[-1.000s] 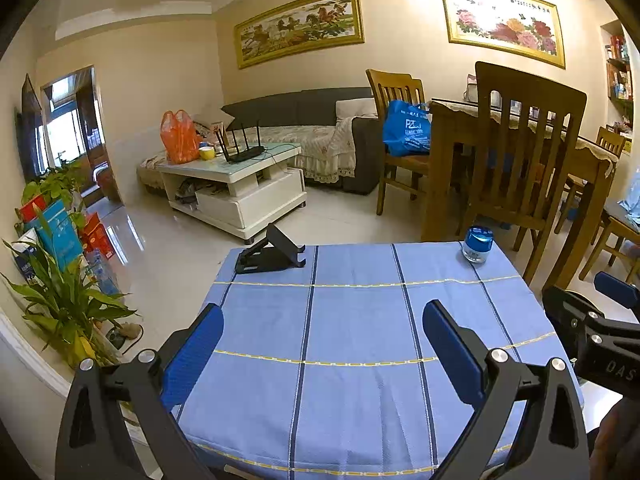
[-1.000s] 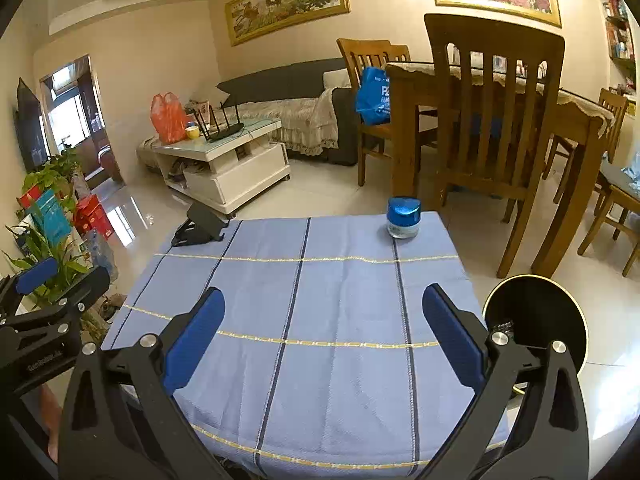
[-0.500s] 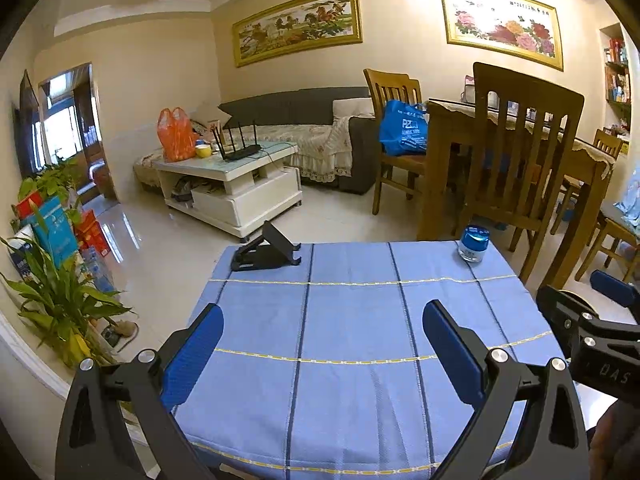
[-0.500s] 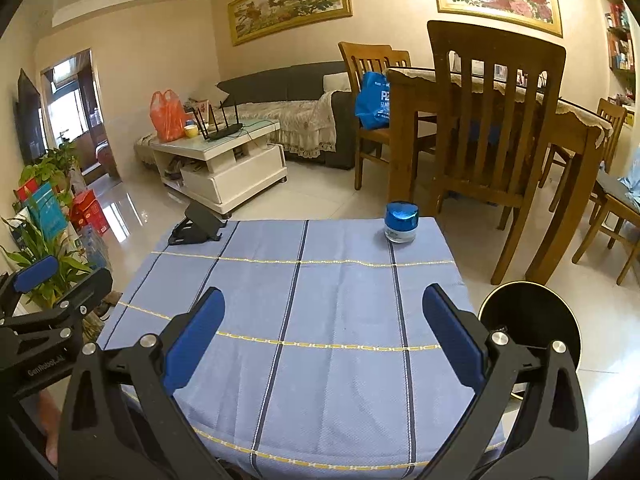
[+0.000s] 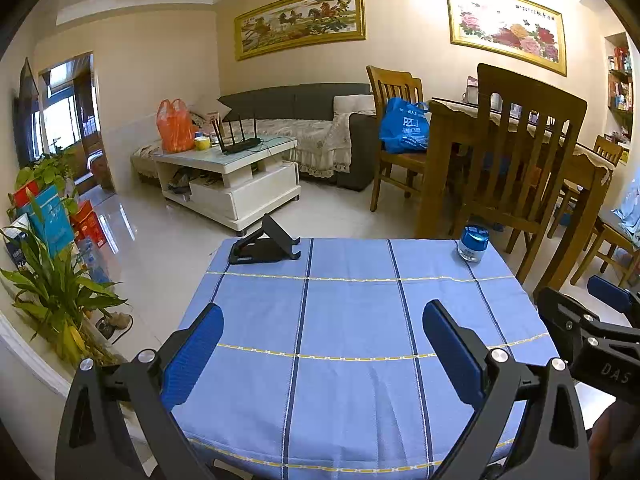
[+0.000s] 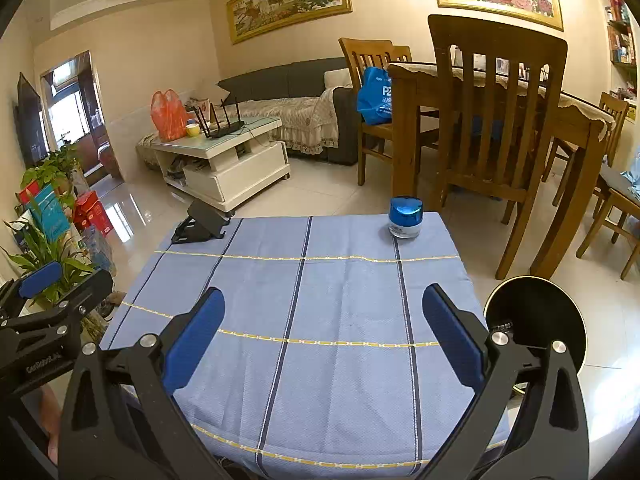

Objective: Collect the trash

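A small jar with a shiny blue lid stands at the far right corner of the blue-clothed table; it also shows in the right wrist view. A black round bin stands on the floor beside the table's right edge. My left gripper is open and empty above the near part of the table. My right gripper is open and empty, also over the near part. No loose trash shows on the cloth.
A black folding phone stand sits at the table's far left corner. Wooden chairs and a dining table stand behind on the right. A white coffee table, a sofa and potted plants are to the left.
Both views have drifted slightly; the jar and phone stand sit a little further left in the left wrist view. Both grippers stay open and empty.
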A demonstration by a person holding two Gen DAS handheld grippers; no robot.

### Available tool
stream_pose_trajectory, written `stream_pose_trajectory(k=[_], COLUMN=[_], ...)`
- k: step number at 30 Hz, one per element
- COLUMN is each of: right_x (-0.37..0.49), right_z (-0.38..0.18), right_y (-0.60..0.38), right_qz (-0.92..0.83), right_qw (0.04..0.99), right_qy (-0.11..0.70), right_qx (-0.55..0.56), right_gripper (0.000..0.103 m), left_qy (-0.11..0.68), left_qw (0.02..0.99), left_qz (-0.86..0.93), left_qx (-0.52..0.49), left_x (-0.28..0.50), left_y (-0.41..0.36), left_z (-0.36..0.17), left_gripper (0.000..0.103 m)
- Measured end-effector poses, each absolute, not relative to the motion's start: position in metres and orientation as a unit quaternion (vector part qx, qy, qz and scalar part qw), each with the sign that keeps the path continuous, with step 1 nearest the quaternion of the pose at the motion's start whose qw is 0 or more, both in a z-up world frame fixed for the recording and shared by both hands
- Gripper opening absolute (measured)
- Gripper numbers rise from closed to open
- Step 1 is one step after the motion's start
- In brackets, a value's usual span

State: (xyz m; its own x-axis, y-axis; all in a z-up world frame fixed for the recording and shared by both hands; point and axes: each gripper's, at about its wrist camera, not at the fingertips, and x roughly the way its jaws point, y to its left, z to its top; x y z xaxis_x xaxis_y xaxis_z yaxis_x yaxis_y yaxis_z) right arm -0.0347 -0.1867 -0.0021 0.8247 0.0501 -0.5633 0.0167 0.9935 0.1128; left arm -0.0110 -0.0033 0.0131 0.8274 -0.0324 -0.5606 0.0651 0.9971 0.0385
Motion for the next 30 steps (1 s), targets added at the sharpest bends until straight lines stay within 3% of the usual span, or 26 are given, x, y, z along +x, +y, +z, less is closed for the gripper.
stream_pose_trajectory(k=[30], right_x=[-0.029], right_z=[-0.013], right_y=[-0.191], right_qz=[0.013], right_qw=[0.948], right_qy=[0.311], right_qx=[0.067], right_gripper=[0.098], left_qy=[0.285], left_qw=[0.956], left_qz=[-0.03], left_qx=[0.055], left_x=[-0.02], left_y=[-0.008], left_z=[0.008], left_gripper=[0.096])
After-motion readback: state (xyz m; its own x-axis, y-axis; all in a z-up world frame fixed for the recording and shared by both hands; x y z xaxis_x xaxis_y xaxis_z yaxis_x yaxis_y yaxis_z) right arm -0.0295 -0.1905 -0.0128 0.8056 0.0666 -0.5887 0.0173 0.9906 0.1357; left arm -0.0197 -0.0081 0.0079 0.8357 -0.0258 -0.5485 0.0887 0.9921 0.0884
